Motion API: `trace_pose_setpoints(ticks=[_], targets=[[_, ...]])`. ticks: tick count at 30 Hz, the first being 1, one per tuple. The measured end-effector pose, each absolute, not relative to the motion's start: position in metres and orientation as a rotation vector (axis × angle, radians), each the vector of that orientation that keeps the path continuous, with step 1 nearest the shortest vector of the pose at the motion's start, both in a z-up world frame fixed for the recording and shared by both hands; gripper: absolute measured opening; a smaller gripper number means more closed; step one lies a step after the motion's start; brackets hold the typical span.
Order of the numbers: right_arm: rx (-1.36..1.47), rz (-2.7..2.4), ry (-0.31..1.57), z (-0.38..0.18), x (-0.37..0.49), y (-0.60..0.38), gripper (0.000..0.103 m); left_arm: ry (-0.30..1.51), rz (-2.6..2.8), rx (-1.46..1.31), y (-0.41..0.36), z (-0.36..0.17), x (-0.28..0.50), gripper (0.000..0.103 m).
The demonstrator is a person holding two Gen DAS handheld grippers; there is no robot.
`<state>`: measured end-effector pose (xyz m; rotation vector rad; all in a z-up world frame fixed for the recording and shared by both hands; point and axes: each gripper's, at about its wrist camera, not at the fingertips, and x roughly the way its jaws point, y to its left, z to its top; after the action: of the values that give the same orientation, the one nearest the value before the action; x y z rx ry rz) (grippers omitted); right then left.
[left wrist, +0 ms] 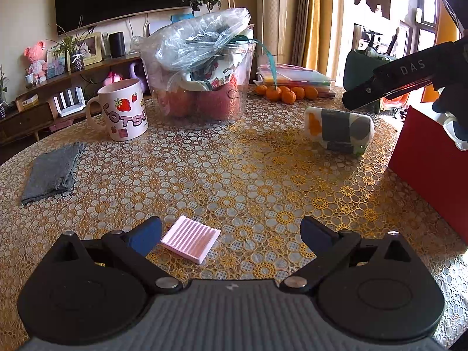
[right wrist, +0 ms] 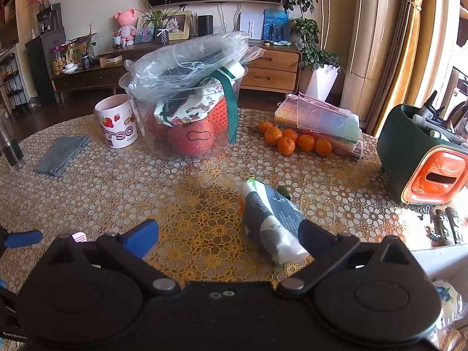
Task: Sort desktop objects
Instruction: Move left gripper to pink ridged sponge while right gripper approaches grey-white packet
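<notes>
My left gripper (left wrist: pixel 231 232) is open and empty, low over the table. A pink ridged block (left wrist: pixel 190 242) lies flat between its fingers, nearer the left fingertip. My right gripper (right wrist: pixel 228 234) is open and empty. A white, grey and orange tissue pack (right wrist: pixel 270 222) lies on its side just ahead of it, touching or close beside the right fingertip. The same pack (left wrist: pixel 339 131) shows at the right in the left wrist view, below the right gripper's black body (left wrist: pixel 389 84).
A clear tub (right wrist: pixel 187 111) with a plastic bag and red items stands mid-table, a strawberry mug (right wrist: pixel 117 125) and grey cloth (right wrist: pixel 61 155) to its left. Tangerines (right wrist: pixel 295 142), stacked plastic boxes (right wrist: pixel 324 125), a green pen holder (right wrist: pixel 421 155) and a red box (left wrist: pixel 433 169) are at the right.
</notes>
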<state>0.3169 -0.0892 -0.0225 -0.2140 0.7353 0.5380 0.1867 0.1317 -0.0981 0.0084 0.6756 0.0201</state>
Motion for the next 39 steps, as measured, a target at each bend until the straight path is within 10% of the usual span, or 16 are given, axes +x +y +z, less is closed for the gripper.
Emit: trace_pose_setpoints(ticks=[22, 39], targets=[[-0.277, 0.395, 0.842, -0.068, 0.382, -0.065, 0.101, 0.721, -0.078, 0.039, 0.179, -0.132, 0.207, 0.1], [-0.3, 0.368, 0.901, -0.09, 0.395, -0.051, 0.093, 0.716, -0.104, 0.051, 0.175, -0.132, 0.208, 0.044]])
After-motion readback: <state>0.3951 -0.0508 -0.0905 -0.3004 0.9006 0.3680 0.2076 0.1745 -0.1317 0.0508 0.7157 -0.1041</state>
